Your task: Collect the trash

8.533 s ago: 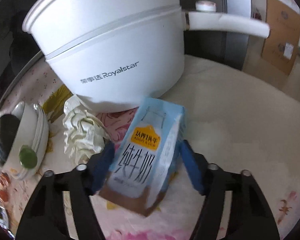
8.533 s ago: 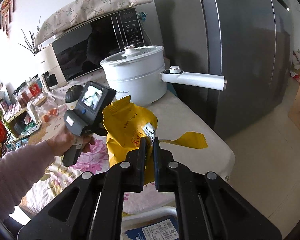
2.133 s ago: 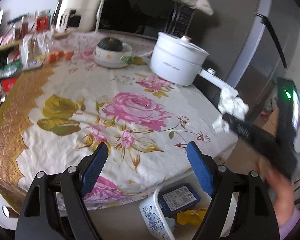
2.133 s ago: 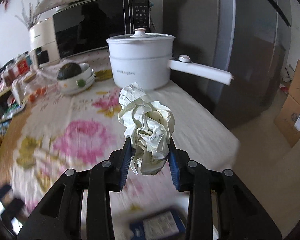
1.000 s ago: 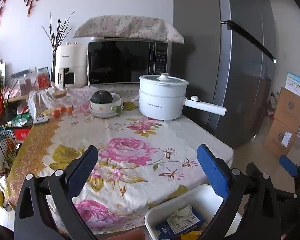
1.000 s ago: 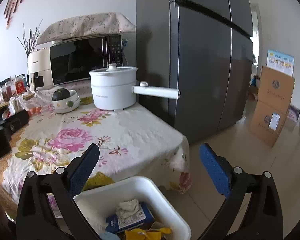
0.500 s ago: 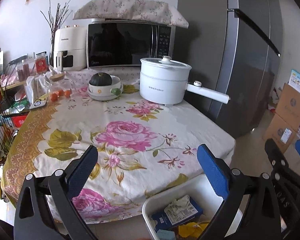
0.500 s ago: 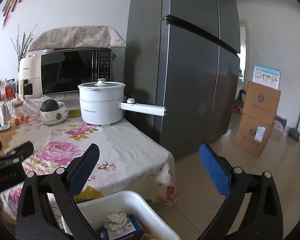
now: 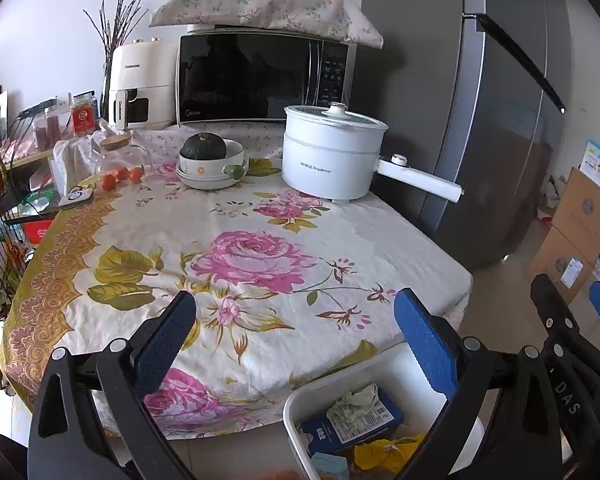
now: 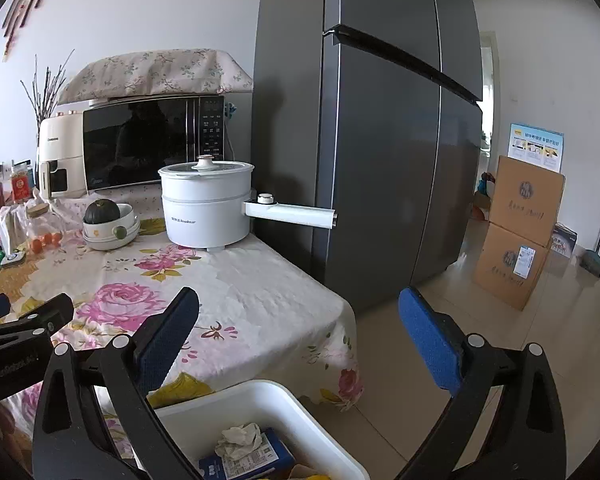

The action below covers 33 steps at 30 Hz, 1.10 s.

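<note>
The left gripper (image 9: 292,334) and right gripper (image 10: 298,334) are both held spread wide, with nothing gripped, above the white bin (image 10: 260,396) beside the floral table (image 9: 236,216). Inside the bin, crumpled paper (image 10: 239,438), a blue carton (image 9: 350,424) and a yellow wrapper (image 9: 384,451) are seen.

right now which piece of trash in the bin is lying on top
The crumpled paper wad. It rests on the blue milk carton, while the yellow wrapper lies beside the carton in the white bin.
</note>
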Tool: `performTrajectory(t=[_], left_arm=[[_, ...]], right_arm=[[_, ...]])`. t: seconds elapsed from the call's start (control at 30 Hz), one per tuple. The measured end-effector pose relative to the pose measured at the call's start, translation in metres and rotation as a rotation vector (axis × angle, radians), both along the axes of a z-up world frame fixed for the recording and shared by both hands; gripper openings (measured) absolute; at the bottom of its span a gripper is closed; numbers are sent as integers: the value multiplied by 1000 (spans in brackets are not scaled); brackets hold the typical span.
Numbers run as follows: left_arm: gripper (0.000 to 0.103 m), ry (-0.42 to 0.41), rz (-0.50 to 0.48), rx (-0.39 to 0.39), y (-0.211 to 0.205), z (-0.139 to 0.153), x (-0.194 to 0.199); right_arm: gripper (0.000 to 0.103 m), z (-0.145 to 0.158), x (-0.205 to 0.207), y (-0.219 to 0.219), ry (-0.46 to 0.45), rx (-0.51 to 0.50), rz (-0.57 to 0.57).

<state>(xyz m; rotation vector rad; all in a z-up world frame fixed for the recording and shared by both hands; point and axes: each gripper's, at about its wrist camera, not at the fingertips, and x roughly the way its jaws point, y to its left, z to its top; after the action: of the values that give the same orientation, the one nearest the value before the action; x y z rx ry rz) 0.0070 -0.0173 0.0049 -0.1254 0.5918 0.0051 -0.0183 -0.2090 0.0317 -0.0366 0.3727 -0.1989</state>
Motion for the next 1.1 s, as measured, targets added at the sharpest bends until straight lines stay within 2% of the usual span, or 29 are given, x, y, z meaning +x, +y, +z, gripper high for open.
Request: performTrajectory(t=[0.6, 1.1], left_arm=[[96, 32, -3, -11, 1, -4, 3], [96, 15, -14, 11, -1, -3, 3]], right_arm=[[96, -2, -2, 3, 11, 10, 13], [96, -3, 3, 1, 34, 9, 1]])
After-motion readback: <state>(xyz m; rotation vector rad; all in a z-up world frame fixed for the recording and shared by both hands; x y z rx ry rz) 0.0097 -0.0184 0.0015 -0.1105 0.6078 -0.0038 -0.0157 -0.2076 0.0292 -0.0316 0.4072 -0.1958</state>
